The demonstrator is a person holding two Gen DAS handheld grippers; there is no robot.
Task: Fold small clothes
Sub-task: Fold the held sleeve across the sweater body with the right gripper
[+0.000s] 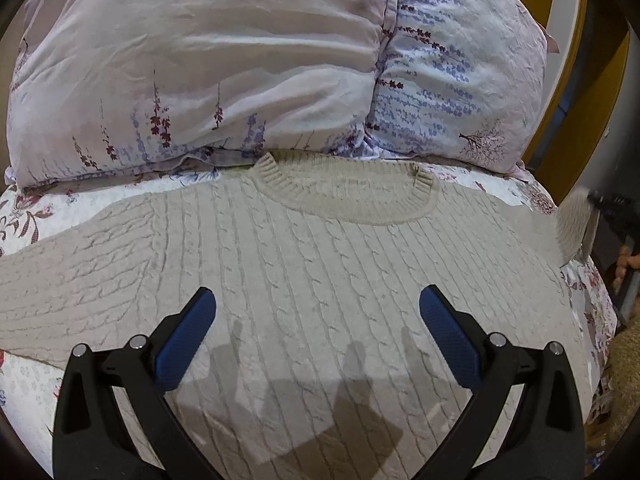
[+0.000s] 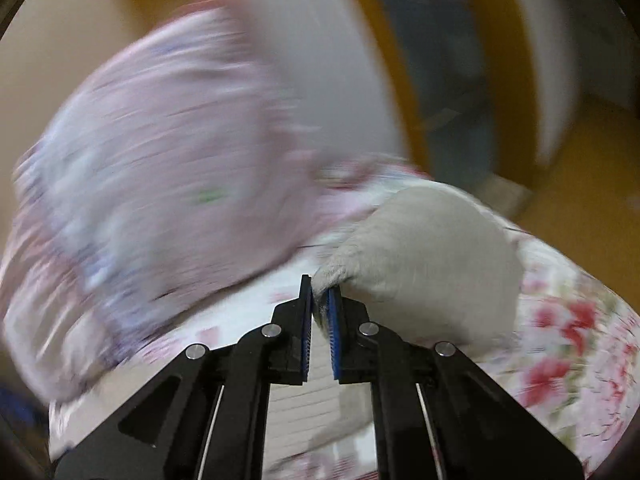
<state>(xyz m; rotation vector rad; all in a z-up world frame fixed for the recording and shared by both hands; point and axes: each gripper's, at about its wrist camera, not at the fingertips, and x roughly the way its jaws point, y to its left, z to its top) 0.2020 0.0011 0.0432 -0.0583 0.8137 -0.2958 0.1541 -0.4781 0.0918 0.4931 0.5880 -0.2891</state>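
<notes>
One sweater [image 1: 320,264] lies on one bed [image 1: 28,208]. Two pillows sit behind it, one pale pink [image 1: 192,60], one blue-flowered [image 1: 456,92]. Two tongs appear, left [image 1: 318,304] and right [image 2: 320,300].

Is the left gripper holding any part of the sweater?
No, the left gripper hangs wide open above the flat cable-knit sweater, nothing pinched between its blue pads.

Motion-blurred pillow [image 2: 160,160] (right wrist view)
</notes>
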